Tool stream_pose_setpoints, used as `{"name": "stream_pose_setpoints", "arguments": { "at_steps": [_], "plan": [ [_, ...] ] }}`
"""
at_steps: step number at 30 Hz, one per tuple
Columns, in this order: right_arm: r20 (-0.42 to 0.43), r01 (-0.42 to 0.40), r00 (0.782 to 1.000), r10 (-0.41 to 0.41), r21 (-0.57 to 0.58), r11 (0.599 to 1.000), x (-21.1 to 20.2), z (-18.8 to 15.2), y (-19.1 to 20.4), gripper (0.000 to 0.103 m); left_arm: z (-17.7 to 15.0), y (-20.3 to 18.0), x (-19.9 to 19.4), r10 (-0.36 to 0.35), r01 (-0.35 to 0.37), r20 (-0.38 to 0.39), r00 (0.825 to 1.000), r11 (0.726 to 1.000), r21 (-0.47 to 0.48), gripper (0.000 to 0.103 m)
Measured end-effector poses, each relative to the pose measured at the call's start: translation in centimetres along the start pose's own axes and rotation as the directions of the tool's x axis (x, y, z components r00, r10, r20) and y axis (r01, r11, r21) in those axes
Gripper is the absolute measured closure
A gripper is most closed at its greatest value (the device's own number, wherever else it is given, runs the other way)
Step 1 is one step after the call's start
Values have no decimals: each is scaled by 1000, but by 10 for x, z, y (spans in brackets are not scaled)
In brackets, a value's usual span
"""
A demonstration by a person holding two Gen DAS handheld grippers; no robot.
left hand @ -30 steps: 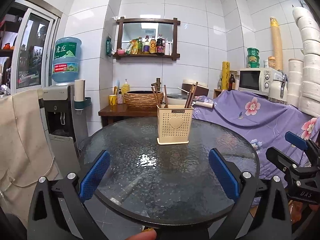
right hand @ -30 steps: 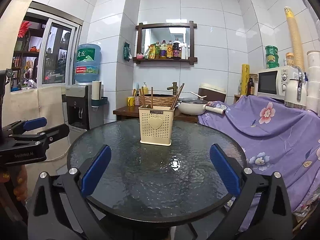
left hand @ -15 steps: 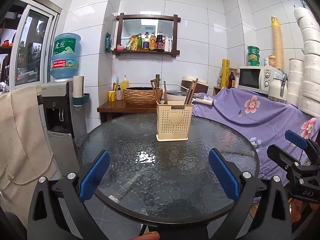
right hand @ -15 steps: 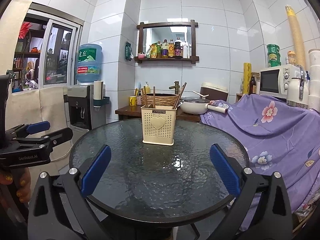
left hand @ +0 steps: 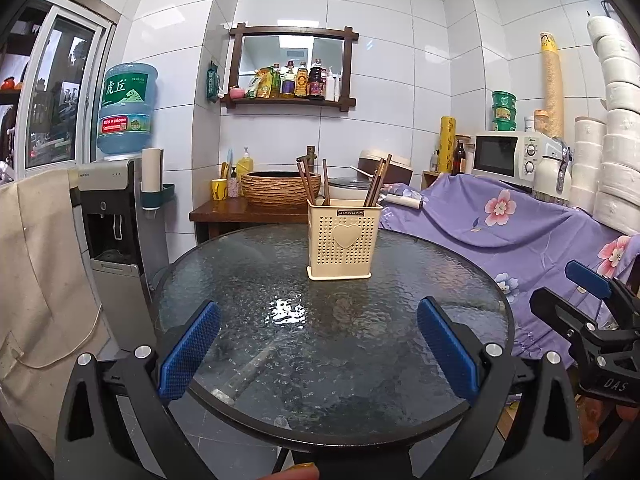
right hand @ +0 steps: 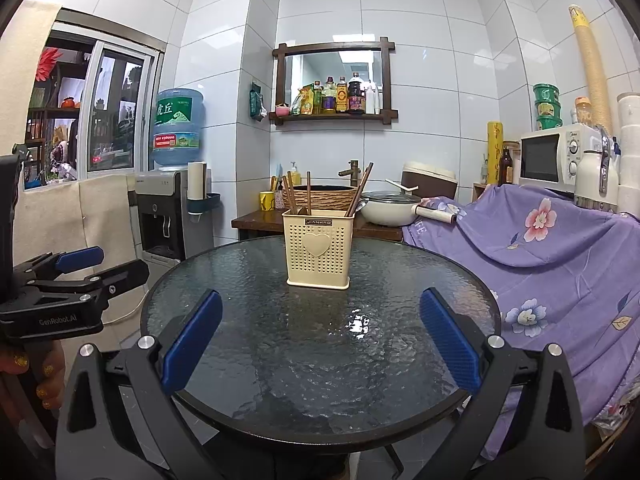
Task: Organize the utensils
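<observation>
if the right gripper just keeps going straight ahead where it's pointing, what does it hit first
Probably the cream utensil holder with the chopsticks, standing slightly left of centre between the open right gripper fingers. Only bare glass table lies before it; height over the table is unclear.

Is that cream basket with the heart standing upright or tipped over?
Upright: the cream perforated plastic basket sits flat on the round glass table, brown chopsticks poking out its top.

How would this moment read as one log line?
left claw open | right claw open | chopsticks in holder | table | nothing held

Cream perforated holder [left hand: 343, 242] upright mid-table, brown chopsticks [left hand: 377, 181] inside.
</observation>
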State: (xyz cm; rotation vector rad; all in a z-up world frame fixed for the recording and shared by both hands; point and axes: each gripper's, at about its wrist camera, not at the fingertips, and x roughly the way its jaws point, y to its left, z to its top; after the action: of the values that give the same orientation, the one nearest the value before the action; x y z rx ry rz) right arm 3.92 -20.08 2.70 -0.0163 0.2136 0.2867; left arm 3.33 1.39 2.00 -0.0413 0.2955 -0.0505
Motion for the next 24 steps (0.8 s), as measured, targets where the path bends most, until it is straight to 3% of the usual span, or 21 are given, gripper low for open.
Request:
{"name": "stream_pose_setpoints", "arguments": {
  "at_steps": [24],
  "plan": [
    [-3, -6, 1000, 6, 1, 1000, 1, -1, 6, 6, 0, 2, 0, -4, 4, -10, 1000, 1000, 5, 6]
  ]
}}
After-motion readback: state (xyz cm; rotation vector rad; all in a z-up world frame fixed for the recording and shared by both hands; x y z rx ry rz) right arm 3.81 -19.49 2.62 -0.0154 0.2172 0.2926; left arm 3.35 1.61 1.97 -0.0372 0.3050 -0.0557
